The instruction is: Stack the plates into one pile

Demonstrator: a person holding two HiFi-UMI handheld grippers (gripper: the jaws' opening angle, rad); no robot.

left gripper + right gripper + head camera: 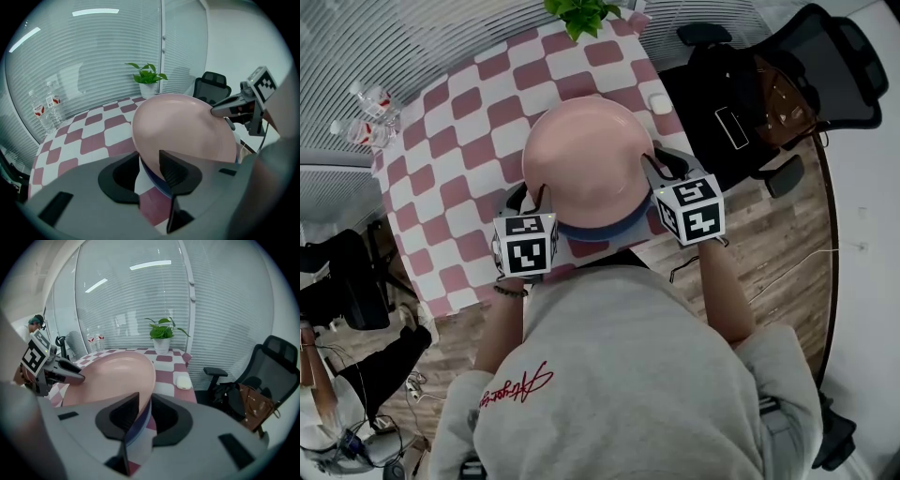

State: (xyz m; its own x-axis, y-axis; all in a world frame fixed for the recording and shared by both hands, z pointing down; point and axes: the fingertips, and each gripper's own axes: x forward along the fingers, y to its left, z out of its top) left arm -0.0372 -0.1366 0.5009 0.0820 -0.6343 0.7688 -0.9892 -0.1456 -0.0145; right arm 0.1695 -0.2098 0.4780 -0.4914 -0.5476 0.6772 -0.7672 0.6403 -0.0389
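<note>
Pink plate (586, 155) at frame centre on checked table (459, 159), sitting on blue plate (600, 230); only blue plate's near rim shows under it, white edge below that. Pile looks nearly formed.
Left gripper (539, 195) at plate's lower-left rim, jaws pinching pink rim.
Right gripper (654, 169) at lower-right rim, jaws straddling rim but slack, apparently not pressing.
Grippers sit on opposite sides of plate, equally near. Next move likely hinges on left letting go and drawing out toward lower left.

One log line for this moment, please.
plates: pink plate over blue plate | left gripper: shut on pink plate rim | right gripper: astride same rim, grip unclear
</note>
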